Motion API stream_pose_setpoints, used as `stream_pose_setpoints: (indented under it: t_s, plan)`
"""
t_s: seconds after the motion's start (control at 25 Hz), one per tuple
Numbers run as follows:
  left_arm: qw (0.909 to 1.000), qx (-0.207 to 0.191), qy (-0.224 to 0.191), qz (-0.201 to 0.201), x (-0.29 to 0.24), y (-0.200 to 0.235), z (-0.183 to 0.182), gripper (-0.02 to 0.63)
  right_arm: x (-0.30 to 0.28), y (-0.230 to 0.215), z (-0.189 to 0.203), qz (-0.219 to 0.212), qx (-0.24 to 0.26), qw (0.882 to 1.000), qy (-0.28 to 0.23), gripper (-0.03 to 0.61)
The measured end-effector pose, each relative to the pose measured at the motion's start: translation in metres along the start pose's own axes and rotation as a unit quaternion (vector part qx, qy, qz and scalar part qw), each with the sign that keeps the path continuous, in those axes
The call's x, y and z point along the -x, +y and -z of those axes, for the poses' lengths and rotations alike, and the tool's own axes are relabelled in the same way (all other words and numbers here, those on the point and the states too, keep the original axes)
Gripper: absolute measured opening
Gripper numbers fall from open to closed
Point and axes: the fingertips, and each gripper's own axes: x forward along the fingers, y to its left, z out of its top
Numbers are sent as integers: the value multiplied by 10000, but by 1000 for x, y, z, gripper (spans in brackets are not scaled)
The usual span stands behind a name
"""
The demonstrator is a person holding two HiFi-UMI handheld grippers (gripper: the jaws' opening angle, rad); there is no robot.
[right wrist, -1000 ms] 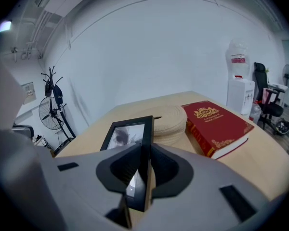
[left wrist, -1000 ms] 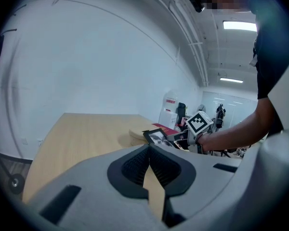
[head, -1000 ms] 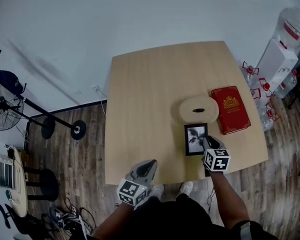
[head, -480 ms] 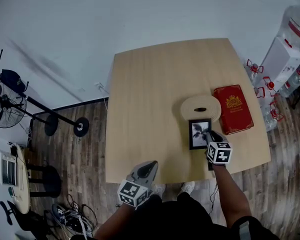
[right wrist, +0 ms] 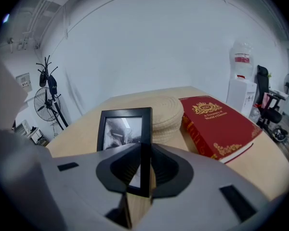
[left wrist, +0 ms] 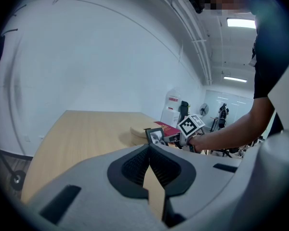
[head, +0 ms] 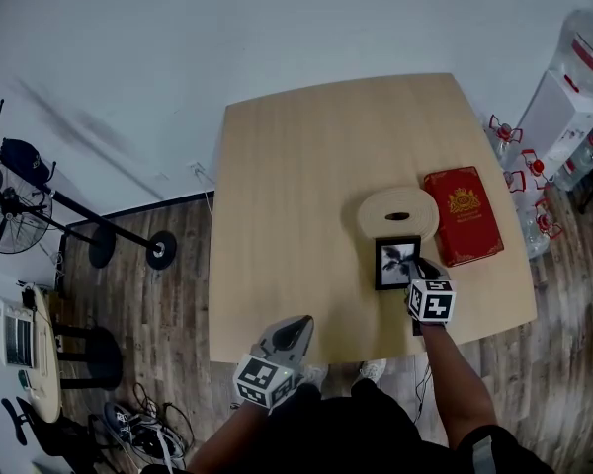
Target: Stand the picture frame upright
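Observation:
The black picture frame [head: 397, 262] with a grey photo is tilted up off the wooden table [head: 306, 166], just in front of a round woven mat [head: 397, 213]. My right gripper [head: 419, 269] is shut on the frame's right edge; in the right gripper view the frame [right wrist: 123, 129] stands nearly upright, with its edge between the jaws of the right gripper [right wrist: 143, 154]. My left gripper [head: 296, 324] hovers shut and empty at the table's near edge, well left of the frame. From the left gripper view, the frame [left wrist: 155, 135] shows beyond the left gripper [left wrist: 149, 149].
A red book [head: 464, 215] lies right of the mat, close to the frame. Water bottles and a dispenser [head: 563, 97] stand off the table's right side. A floor fan [head: 10, 215] and stand are at the left.
The frame has been lifted from lying flat to a steep tilt, its top edge rising toward the mat. The right gripper has shifted slightly forward with it. The left gripper has stayed put.

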Motion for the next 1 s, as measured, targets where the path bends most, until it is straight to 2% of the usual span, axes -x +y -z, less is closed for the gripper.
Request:
stream_pose_setpoints:
  t_s: [0.16, 0.4, 0.84, 1.0]
  plan:
    - [10000, -5, -23, -11, 1, 2, 0, 0, 0, 0, 1, 58, -12, 10000, -49, 67]
    - [10000, -3, -65, 19, 2, 7, -2, 0, -1, 0, 2, -31, -295, 9996, -23, 69]
    - [9998, -56, -97, 165, 1, 7, -5, 0, 13, 1, 1, 119, -341, 9993, -61, 71]
    - [9995, -120, -93, 267, 0, 7, -7, 0, 27, 10, -12, 89, -92, 9997, -211, 71]
